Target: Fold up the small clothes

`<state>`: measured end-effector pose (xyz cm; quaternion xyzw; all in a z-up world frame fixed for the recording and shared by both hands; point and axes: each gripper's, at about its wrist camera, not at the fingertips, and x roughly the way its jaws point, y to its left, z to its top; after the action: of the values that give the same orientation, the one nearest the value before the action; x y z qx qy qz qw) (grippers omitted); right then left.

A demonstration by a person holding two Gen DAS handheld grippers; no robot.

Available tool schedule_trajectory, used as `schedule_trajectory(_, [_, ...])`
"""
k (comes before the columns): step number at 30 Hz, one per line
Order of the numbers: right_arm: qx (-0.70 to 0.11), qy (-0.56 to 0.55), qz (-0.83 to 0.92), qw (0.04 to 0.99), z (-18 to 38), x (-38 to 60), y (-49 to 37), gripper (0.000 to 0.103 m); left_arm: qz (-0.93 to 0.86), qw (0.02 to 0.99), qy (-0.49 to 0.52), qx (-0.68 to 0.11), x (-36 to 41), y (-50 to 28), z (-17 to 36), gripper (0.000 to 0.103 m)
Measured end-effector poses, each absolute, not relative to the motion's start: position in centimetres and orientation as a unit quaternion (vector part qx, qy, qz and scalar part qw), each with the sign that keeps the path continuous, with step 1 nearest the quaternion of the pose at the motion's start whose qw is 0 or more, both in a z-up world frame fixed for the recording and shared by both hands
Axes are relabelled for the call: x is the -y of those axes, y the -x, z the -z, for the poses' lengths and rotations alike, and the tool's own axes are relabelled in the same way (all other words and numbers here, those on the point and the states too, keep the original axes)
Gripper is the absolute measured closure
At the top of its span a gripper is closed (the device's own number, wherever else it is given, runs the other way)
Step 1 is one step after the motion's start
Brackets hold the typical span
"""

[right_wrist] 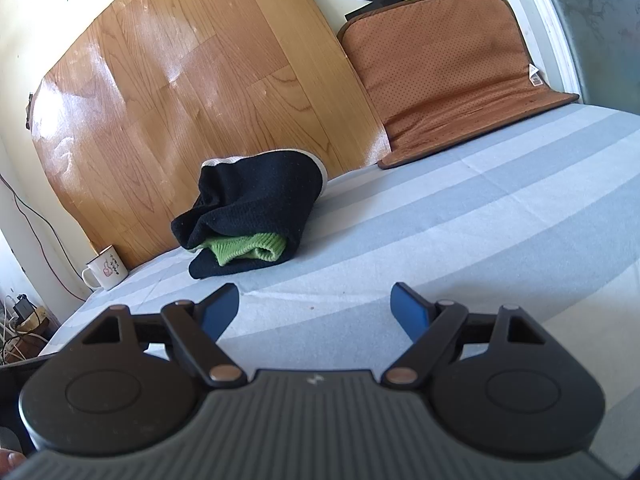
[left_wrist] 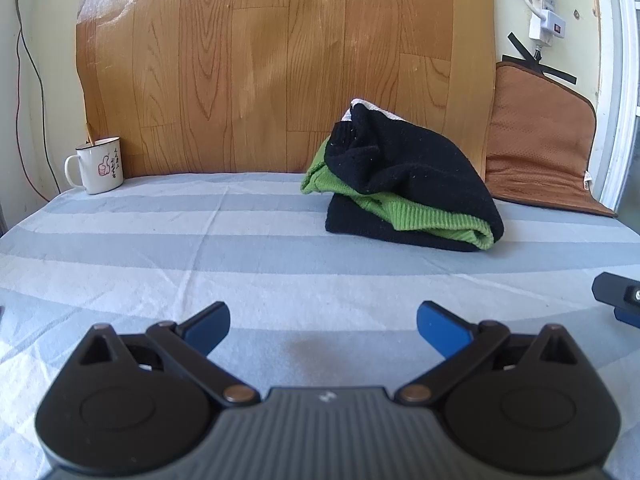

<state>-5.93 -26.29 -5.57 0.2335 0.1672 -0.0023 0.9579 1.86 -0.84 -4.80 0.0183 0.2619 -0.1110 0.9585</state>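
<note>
We hold both tongs wide open and empty, the left gripper [left_wrist: 323,330] and right gripper [right_wrist: 315,308]. Well ahead of them on the striped sheet [left_wrist: 200,248], a black-and-green knit bundle [left_wrist: 404,184] already looks folded; little seems left.

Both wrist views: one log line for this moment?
left gripper: open, empty | right gripper: open, empty | clothes pile: black and green knits heaped on striped sheet, untouched | mug: far left
</note>
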Motion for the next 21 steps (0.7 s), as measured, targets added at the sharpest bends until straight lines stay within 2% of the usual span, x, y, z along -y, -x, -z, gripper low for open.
schedule_trajectory(21, [-0.165,-0.234,0.002,0.958,5.53,26.26,6.00,0.018,0.110,0.961,-0.031,-0.253,1.05,-1.46,4.61,0.000])
